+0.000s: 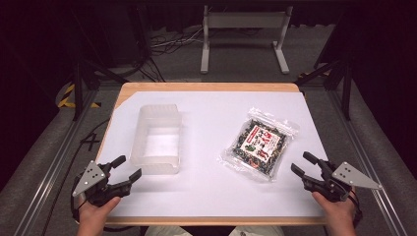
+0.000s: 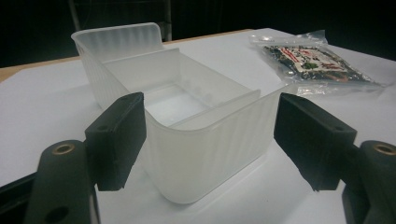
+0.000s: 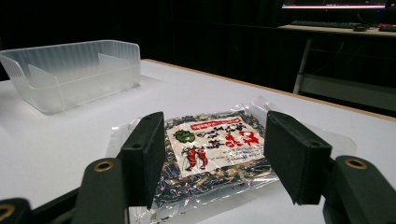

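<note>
Left jaws: the left gripper (image 1: 123, 168) sits at the near left corner of the surface (image 1: 206, 191), its jaws spread apart with nothing between them; in the left gripper view (image 2: 208, 140) they frame the near end of the bin without touching it.
Right jaws: the right gripper (image 1: 305, 164) sits at the near right, its jaws wide apart and empty; in the right gripper view (image 3: 215, 154) they stand on either side of the packet's near edge, clear of it.
Bin: a frosted, ribbed plastic bin (image 1: 157, 140) stands upright left of centre, just beyond the left gripper, open at the top.
Bin, hard to tell: its translucent walls blur the inner partitions (image 2: 187, 88); how many compartments it has cannot be told.
Packet: a clear sealed packet (image 1: 259, 144) of dark shredded contents lies flat right of centre, just beyond the right gripper, well apart from the bin.
Label: a white label (image 3: 217, 140) bears a green emblem, red figures and red and black script; the characters are too small to read.
Cut off: both hands (image 1: 96, 216) run out at the near edge.
</note>
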Action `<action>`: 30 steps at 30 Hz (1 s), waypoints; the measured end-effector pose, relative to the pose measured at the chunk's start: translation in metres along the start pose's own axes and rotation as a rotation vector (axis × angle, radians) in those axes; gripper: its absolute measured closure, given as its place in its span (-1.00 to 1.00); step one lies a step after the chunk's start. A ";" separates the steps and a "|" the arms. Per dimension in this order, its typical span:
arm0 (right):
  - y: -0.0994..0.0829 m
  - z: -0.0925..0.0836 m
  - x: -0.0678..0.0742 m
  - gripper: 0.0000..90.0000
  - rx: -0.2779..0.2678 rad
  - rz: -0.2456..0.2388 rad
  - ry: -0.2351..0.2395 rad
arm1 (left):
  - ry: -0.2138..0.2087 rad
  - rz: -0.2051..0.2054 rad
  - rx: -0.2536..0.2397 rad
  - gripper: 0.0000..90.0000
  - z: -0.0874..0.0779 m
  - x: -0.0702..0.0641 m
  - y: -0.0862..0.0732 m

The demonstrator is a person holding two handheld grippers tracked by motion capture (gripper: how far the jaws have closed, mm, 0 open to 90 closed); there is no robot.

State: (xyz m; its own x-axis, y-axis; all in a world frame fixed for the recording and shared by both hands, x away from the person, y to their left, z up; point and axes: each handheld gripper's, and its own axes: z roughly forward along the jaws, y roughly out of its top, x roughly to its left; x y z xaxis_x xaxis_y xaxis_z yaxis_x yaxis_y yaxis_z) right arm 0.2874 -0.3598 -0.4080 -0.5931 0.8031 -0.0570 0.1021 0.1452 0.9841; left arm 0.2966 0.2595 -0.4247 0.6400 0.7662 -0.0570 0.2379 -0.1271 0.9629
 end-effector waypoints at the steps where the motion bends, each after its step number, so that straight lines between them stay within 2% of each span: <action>1: 0.000 0.001 -0.001 -0.13 0.003 0.002 0.000 | 0.001 -0.003 -0.001 -0.43 0.000 0.000 0.000; 11: 0.006 0.005 -0.008 -0.17 0.034 0.027 0.019 | 0.007 0.004 0.012 -0.46 0.001 -0.003 -0.001; 14: 0.015 0.010 -0.011 -0.13 0.087 0.042 0.038 | 0.012 -0.002 0.015 -0.46 0.000 -0.002 -0.001; 19: 0.029 0.024 -0.021 -0.10 0.088 0.048 0.044 | 0.014 -0.003 0.024 -0.46 0.002 -0.002 -0.002; 25: 0.039 0.044 -0.034 -0.10 0.102 0.059 0.008 | 0.015 0.010 0.030 -0.46 0.002 -0.003 -0.003; 27: 0.042 0.050 -0.039 -0.05 0.123 0.052 -0.010 | 0.014 0.006 0.030 -0.47 0.001 -0.003 -0.003; 30: 0.045 0.058 -0.047 -0.03 0.126 0.038 -0.019 | 0.016 0.005 0.031 -0.46 0.001 -0.003 -0.004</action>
State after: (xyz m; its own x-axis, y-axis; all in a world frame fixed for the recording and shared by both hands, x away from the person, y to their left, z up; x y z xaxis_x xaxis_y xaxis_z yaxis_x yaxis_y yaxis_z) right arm 0.3662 -0.3575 -0.3704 -0.5717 0.8201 -0.0241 0.2248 0.1848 0.9567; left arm 0.2944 0.2567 -0.4286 0.6295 0.7755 -0.0482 0.2575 -0.1496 0.9546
